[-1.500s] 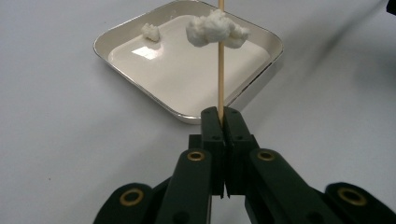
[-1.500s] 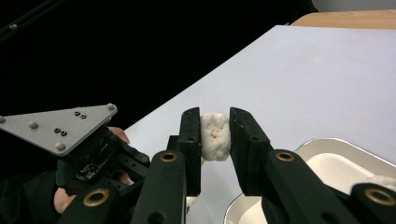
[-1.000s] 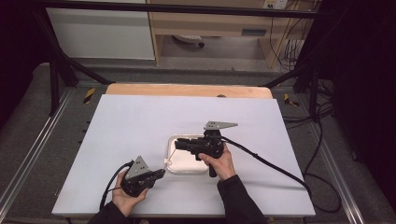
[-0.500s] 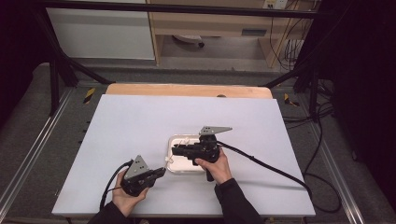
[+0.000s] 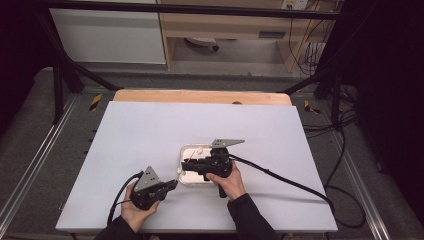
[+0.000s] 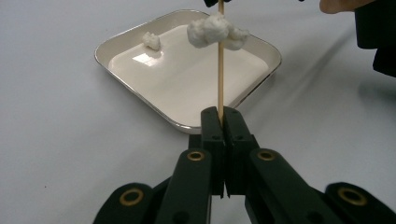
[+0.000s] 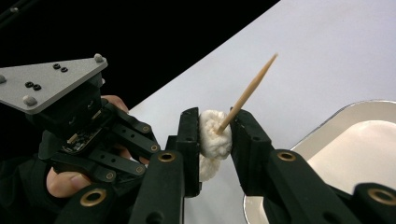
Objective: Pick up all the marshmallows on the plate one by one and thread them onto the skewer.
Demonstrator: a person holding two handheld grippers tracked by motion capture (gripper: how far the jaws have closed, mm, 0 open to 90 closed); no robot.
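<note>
One shallow white square tray with a silver rim (image 6: 261, 49) on the table. One thin wooden skewer (image 6: 220, 70). Two soft white lumps: one threaded on the skewer (image 6: 215, 30), one smaller in the tray's far corner (image 6: 151, 39). Two black two-jaw grippers.

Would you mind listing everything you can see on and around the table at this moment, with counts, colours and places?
Square white tray with a silvery rim: one, on the white table, near the person's edge.
Thin wooden skewer: one, pale tan, held upright above the tray's rim, its lower end in the left gripper.
White fluffy lump on the skewer: one, pierced by the stick, squeezed by the right gripper.
Small white fluffy lump: one, lying in a corner of the tray.
White table top: one, with a wooden strip at its far edge.
Left gripper: black, shut on the skewer.
Right gripper: black, shut on the lump.
Hands: two, each holding a gripper.
</note>
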